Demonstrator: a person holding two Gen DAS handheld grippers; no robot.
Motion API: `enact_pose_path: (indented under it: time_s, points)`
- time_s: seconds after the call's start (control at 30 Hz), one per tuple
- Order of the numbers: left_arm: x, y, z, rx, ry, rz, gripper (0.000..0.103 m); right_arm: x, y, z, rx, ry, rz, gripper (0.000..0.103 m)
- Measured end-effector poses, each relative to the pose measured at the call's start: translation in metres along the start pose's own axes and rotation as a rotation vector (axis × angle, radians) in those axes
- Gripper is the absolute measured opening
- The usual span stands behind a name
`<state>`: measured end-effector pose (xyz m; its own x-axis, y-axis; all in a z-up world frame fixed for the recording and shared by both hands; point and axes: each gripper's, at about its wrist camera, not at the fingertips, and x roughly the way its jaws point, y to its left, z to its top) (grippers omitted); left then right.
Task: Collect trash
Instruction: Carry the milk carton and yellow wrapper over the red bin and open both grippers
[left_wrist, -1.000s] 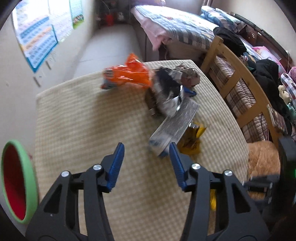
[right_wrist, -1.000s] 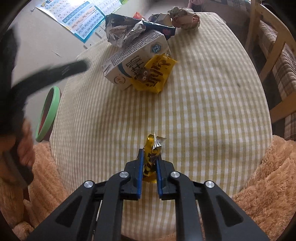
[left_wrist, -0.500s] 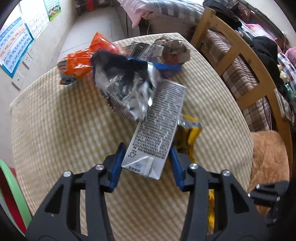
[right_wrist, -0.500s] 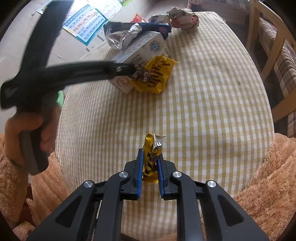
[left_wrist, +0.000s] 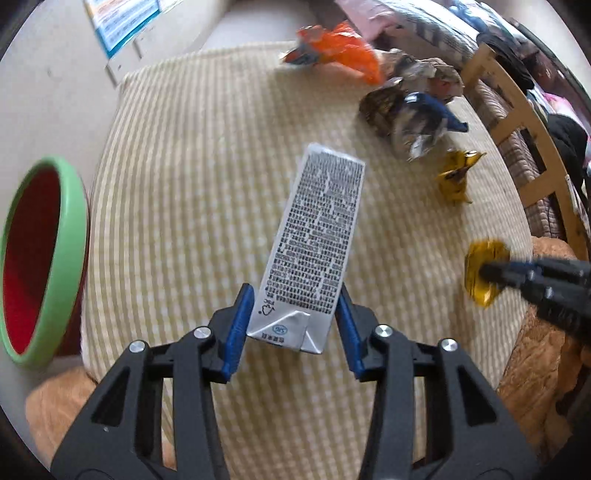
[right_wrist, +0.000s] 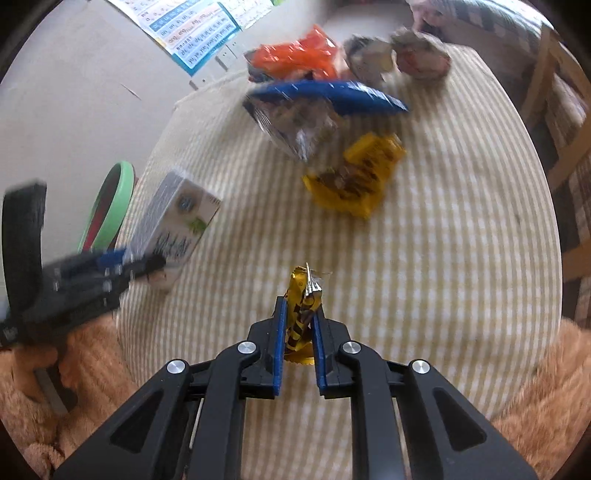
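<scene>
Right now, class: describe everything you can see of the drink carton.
The drink carton is a slim box, seemingly coated card. One side is silver-grey with dense black print, another white with green and blue marks. Its folded, creased end sits between the left claw, whose blue pads are closing on its sides. It juts forward above the checked tablecloth, with the green-rimmed bin off to one side.

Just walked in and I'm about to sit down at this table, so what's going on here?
A person is clearing trash off the checked tablecloth with two tools. The left hand-held gripper has a drink carton between its fingers, its jaws closing on it. The right hand-held gripper is shut on a small yellow wrapper. A green-rimmed bin stands beside the table. An orange bag, a blue foil bag, a yellow packet and crumpled paper still lie on the table.
</scene>
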<state>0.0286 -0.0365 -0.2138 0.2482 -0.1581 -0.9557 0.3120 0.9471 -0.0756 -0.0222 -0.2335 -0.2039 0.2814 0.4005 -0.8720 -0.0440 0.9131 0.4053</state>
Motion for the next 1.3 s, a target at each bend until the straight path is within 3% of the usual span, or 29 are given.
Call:
enact_pose_path:
  time_s: [0.1, 0.17, 0.23, 0.43, 0.5, 0.53, 0.6, 0.63, 1.0, 1.3]
  points:
    - [-0.004, 0.003, -0.003, -0.013, -0.008, 0.005, 0.041, 0.007, 0.009, 0.006, -0.016, -0.02, -0.007, 0.016]
    - [-0.009, 0.001, -0.002, -0.012, -0.031, 0.007, 0.056, 0.008, 0.011, 0.005, -0.013, -0.031, 0.003, 0.029]
    - [-0.014, -0.004, 0.0, -0.003, -0.06, -0.002, 0.057, 0.008, 0.011, 0.003, -0.012, -0.041, -0.002, 0.036]
    - [-0.003, -0.014, 0.012, 0.026, -0.059, 0.016, 0.057, 0.008, 0.0, 0.0, 0.041, -0.043, 0.005, 0.04]
    - [0.004, -0.015, 0.013, 0.021, -0.043, 0.018, 0.051, 0.012, 0.002, -0.002, 0.031, -0.025, 0.002, 0.04]
    - [0.006, -0.013, 0.011, 0.014, -0.04, 0.02, 0.041, 0.013, 0.003, -0.003, 0.028, -0.019, 0.003, 0.04]
    - [0.005, -0.013, 0.01, 0.015, -0.044, 0.019, 0.038, 0.015, 0.006, -0.005, 0.015, -0.007, 0.005, 0.028]
    - [0.002, -0.011, 0.009, 0.009, -0.045, 0.008, 0.038, 0.015, 0.009, -0.004, 0.006, -0.008, 0.002, 0.013]
    - [-0.057, 0.01, 0.015, -0.061, -0.246, 0.066, 0.038, -0.01, 0.043, 0.013, -0.06, -0.108, 0.032, 0.012]
    - [-0.074, 0.026, 0.012, -0.116, -0.284, 0.089, 0.038, -0.028, 0.088, 0.048, -0.123, -0.183, 0.081, 0.012]
